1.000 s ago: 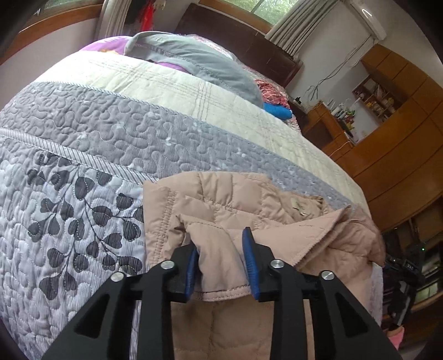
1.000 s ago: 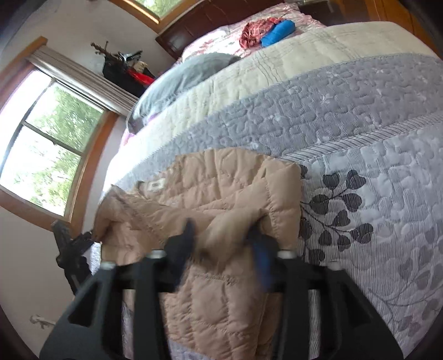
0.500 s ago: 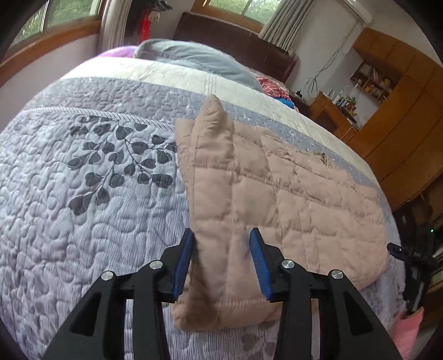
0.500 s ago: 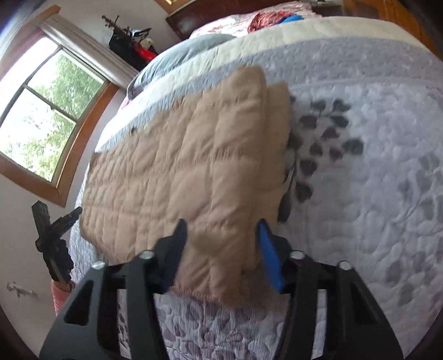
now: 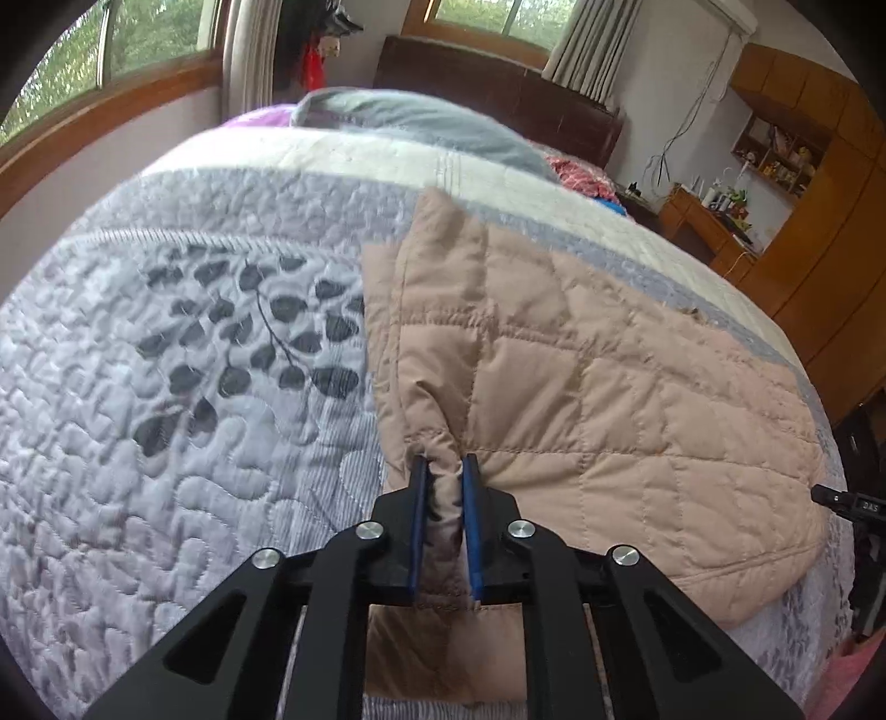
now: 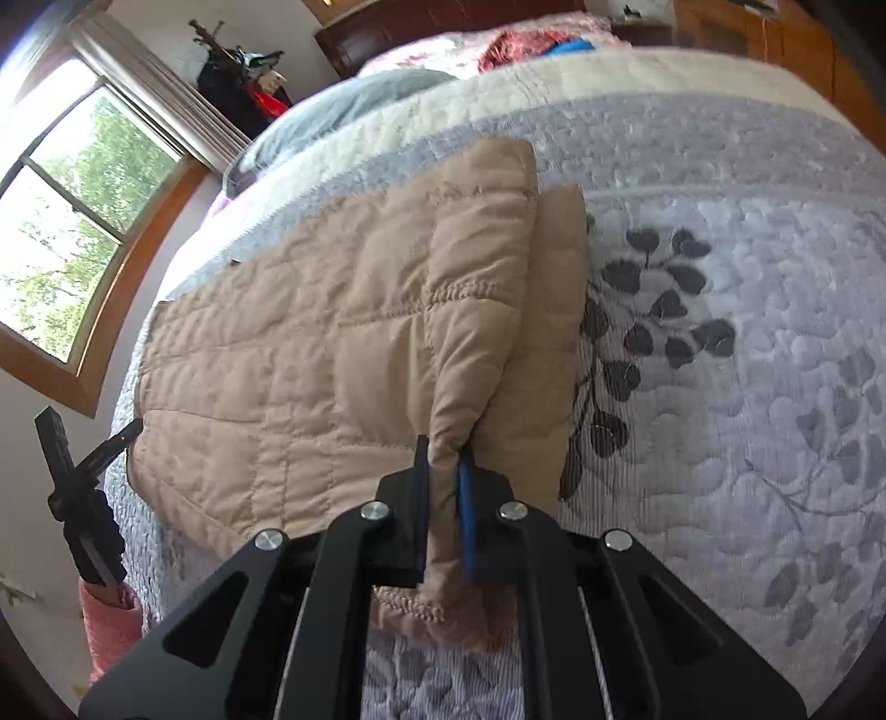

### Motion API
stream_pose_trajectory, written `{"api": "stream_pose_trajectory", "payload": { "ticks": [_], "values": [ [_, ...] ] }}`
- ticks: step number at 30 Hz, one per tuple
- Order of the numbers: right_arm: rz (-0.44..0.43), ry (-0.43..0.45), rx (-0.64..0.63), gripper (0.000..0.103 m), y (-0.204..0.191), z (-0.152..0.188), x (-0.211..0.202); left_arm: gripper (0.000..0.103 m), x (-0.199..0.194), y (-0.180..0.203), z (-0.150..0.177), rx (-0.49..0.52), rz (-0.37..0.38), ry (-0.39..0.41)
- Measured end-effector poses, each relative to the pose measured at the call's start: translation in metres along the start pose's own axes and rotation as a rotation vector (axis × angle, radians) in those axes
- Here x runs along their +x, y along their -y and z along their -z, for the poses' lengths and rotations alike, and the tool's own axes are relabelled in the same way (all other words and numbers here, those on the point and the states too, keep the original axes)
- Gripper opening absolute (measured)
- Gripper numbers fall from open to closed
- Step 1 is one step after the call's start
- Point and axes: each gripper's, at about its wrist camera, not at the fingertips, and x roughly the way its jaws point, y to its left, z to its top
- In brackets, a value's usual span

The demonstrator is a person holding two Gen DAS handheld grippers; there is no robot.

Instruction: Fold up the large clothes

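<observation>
A tan quilted jacket point(image 5: 609, 387) lies spread flat on the grey quilted bedspread point(image 5: 166, 443). In the left wrist view my left gripper point(image 5: 443, 471) is shut on a pinched fold of the jacket near its near left edge. In the right wrist view the jacket point(image 6: 304, 360) also shows, and my right gripper point(image 6: 446, 454) is shut on a raised fold of it near its right edge, where a sleeve lies folded along the side.
A grey pillow point(image 5: 421, 122) and red and blue clothes point(image 6: 526, 44) lie at the head of the bed. Wooden cabinets point(image 5: 819, 221) stand to the right. A black stand point(image 6: 77, 487) is beside the bed under the window point(image 6: 61, 221).
The bunched jacket was spread out flat on the bed. Both grippers, open around the fabric half a second ago, have closed on folds of it.
</observation>
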Motion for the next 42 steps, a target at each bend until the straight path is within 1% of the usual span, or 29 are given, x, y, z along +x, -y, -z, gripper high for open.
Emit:
{"api": "stream_pose_trajectory", "payload": {
  "ticks": [3,5,7,9,11,12,14,15,16,18,21,24,26,30,32,35,37,38,39,40,42],
  "values": [
    [-0.007,-0.005,-0.012,0.01,0.001,0.004,0.009,0.015,0.006,0.0,0.005,0.017,-0.002,0.009],
    [-0.009,0.007,-0.008,0.015,0.0,0.005,0.005,0.018,0.001,0.004,0.004,0.028,-0.032,0.016],
    [0.019,0.042,-0.009,0.02,-0.003,0.009,-0.011,0.019,-0.012,0.009,0.004,0.021,-0.065,0.032],
    [0.078,0.093,-0.028,0.02,-0.012,0.017,-0.032,0.02,-0.04,0.024,0.006,0.048,-0.112,0.095],
    [0.131,0.142,-0.064,0.02,-0.029,0.028,-0.052,0.02,-0.061,0.037,0.011,0.087,-0.132,0.141],
    [0.132,0.164,-0.089,0.02,-0.042,0.033,-0.062,0.02,-0.07,0.046,0.014,0.105,-0.129,0.151],
    [0.098,0.168,-0.123,0.02,-0.062,0.043,-0.074,0.02,-0.085,0.066,0.022,0.138,-0.107,0.166],
    [0.074,0.156,-0.141,0.02,-0.077,0.053,-0.075,0.02,-0.087,0.079,0.029,0.166,-0.125,0.164],
    [0.071,0.144,-0.15,0.02,-0.086,0.057,-0.072,0.02,-0.086,0.087,0.034,0.184,-0.132,0.156],
    [0.087,0.103,-0.179,0.02,-0.109,0.069,-0.056,0.02,-0.077,0.105,0.045,0.226,-0.115,0.126],
    [0.116,0.06,-0.208,0.02,-0.133,0.08,-0.028,0.02,-0.059,0.12,0.055,0.254,-0.141,0.088],
    [0.122,0.035,-0.207,0.02,-0.139,0.082,-0.009,0.02,-0.044,0.125,0.062,0.266,-0.147,0.063],
    [0.152,0.031,-0.201,0.02,-0.139,0.081,0.003,0.02,-0.033,0.125,0.065,0.278,-0.169,0.056],
    [0.165,-0.022,-0.175,0.016,-0.127,0.078,0.037,0.022,-0.012,0.118,0.072,0.29,-0.16,-0.001],
    [0.157,-0.04,-0.168,0.015,-0.122,0.079,0.049,0.022,-0.007,0.116,0.075,0.295,-0.153,-0.006],
    [0.141,-0.042,-0.158,0.015,-0.118,0.076,0.052,0.022,-0.006,0.118,0.078,0.306,-0.164,0.0],
    [0.137,-0.058,-0.155,0.015,-0.117,0.072,0.049,0.022,-0.008,0.119,0.075,0.294,-0.163,-0.015],
    [0.137,-0.064,-0.157,0.018,-0.118,0.069,0.046,0.021,-0.012,0.12,0.072,0.276,-0.158,-0.028],
    [0.119,-0.063,-0.159,0.02,-0.121,0.066,0.039,0.021,-0.019,0.122,0.064,0.256,-0.142,-0.035],
    [0.099,-0.052,-0.17,0.02,-0.127,0.064,0.029,0.021,-0.024,0.123,0.056,0.253,-0.127,-0.022],
    [0.077,0.004,-0.192,0.02,-0.14,0.052,0.009,0.021,-0.037,0.133,0.042,0.258,-0.115,0.025]
  ]
}}
